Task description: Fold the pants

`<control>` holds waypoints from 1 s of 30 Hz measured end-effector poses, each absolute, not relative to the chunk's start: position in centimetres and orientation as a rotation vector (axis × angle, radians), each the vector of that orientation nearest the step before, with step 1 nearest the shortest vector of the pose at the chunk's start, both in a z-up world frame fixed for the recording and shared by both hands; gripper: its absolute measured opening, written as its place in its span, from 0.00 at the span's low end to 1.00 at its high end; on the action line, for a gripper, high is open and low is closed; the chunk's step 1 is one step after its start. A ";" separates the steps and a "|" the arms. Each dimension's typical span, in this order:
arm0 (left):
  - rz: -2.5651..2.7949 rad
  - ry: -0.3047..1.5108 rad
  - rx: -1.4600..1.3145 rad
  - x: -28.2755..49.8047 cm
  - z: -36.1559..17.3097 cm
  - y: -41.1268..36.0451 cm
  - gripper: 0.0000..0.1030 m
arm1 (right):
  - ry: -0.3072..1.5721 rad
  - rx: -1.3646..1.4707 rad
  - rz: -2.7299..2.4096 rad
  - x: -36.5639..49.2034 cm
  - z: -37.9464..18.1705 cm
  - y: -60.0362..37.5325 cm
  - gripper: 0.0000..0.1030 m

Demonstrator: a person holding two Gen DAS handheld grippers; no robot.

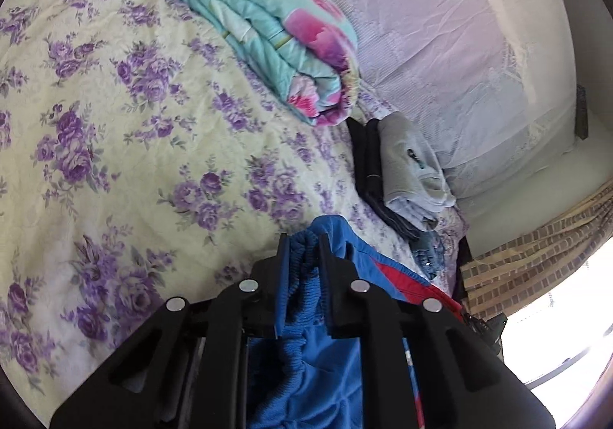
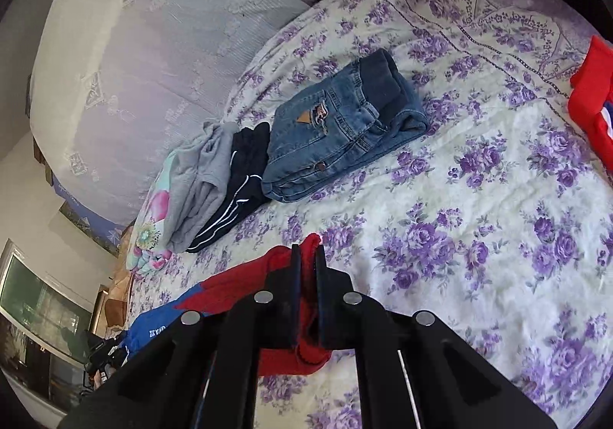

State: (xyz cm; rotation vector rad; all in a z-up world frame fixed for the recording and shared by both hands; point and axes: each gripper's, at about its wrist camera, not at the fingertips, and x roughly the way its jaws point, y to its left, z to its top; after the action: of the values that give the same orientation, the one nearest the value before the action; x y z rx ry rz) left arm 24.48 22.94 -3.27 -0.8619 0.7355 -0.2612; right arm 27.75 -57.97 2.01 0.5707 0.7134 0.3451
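Left gripper point(image 1: 302, 241) is clamped on the gathered blue elastic edge of a pair of blue and red pants point(image 1: 306, 352), and the right gripper point(image 2: 304, 256) is pinched on a red part of the same pants, which trail toward its left in the right wrist view, turning blue near a small white logo. Both grippers hold the garment just above a bed point(image 1: 115, 122) covered in a cream sheet printed with purple flowers. Whether the pants are lifted clear or partly resting on the bed cannot be told. Folding of this pair looks barely begun: the cloth hangs bunched between the grippers, not laid flat, and no crease is visible. Other garments already sit folded in a row farther up the bed: blue jeans point(image 2: 345, 126), a dark pair with white stripes point(image 2: 237, 191), and a grey pair point(image 2: 203, 184). A folded turquoise and pink quilt point(image 1: 268, 27) lies near the headboard. A red garment point(image 2: 592, 95) lies at the right edge, apparently still waiting.
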 end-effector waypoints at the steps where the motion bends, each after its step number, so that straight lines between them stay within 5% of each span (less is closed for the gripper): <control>1: -0.269 0.728 -0.862 24.2 -3.0 22.9 0.12 | 0.702 0.576 0.349 27.2 2.3 -58.1 0.06; 13: -0.362 0.625 -0.819 15.6 1.4 22.5 0.12 | 0.587 0.620 0.347 17.2 3.5 -61.3 0.05; 22: -0.390 0.704 -0.988 5.9 -7.3 23.3 0.19 | 0.650 0.663 0.286 6.2 -5.1 -65.1 0.05; 30: -0.342 0.711 -0.898 2.8 -4.9 20.5 0.23 | 0.593 0.780 0.344 2.0 -5.3 -64.3 0.09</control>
State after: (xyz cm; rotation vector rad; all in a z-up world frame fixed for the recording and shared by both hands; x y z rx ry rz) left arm 2.76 20.46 -4.90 -0.8980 0.7112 -0.3417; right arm 2.01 -64.28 -5.27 0.7797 0.5926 0.3436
